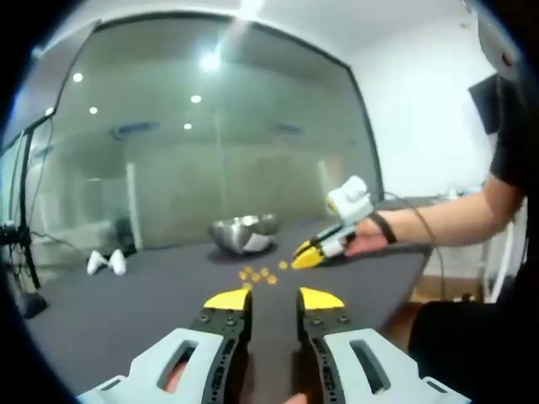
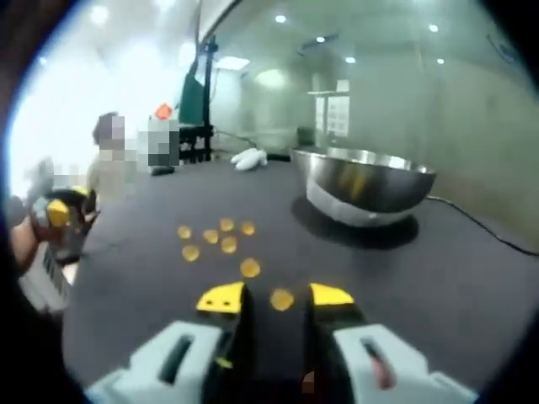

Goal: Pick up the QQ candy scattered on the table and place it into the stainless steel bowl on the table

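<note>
Dark table (image 2: 472, 278); right tool (image 2: 276, 296) straddling candy (image 2: 282, 299).

Left gripper view: mounted behind own yellow-tipped jaws, set low over the dark table (image 1: 126, 311), facing along it toward a glass wall (image 1: 210, 135). Stainless steel bowl (image 1: 244, 233) far off, mid-frame; candies (image 1: 257, 276) between jaws and bowl; right gripper (image 1: 310, 255) entering from the right, held by a hand (image 1: 366, 238).

Right gripper view: mounted likewise, lower and closer to the tabletop (image 2: 472, 278), facing across it. Bowl (image 2: 364, 183) large and near, upper right; candies (image 2: 221, 240) just ahead, one candy (image 2: 282, 299) between the jaw tips. Left gripper (image 2: 59, 215) at the left edge.

Shared: table, bowl, candy cluster, glass wall, seen from roughly crossing directions.
</note>
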The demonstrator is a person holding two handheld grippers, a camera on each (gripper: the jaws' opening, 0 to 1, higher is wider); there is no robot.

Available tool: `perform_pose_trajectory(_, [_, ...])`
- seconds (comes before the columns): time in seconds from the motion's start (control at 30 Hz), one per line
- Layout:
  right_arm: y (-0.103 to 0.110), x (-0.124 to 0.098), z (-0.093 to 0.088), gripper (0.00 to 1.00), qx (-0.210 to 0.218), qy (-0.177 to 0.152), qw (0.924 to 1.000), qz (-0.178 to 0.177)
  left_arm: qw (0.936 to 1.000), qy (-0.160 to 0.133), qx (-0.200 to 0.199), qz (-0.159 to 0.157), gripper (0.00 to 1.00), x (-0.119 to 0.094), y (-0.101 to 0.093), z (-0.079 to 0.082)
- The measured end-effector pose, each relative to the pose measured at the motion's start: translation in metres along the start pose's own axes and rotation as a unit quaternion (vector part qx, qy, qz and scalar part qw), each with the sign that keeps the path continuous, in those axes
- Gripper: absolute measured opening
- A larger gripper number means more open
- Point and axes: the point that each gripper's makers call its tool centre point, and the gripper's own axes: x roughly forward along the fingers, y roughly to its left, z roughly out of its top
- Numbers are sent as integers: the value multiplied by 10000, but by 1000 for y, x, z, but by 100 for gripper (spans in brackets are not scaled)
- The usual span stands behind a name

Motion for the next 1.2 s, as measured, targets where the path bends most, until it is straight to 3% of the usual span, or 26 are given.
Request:
perform_pose_trajectory(0.13, [3, 2, 1, 21, 60, -5, 10000, 44, 10000, 41, 18, 6, 23, 1, 1, -1])
perform_pose_trajectory(0.23, [-2, 2, 0, 10, 26, -34, 10000, -44, 10000, 29, 3, -14, 23, 1, 0, -2])
perform_pose_trajectory(0.9, [4, -9, 8, 9, -95, -137, 9998, -59, 10000, 77, 23, -33, 23, 2, -1, -3])
perform_pose_trajectory(1.2, [-10, -39, 47, 10, -21, -588, 9973, -436, 9999, 69, 77, -124, 23, 4, -6, -2])
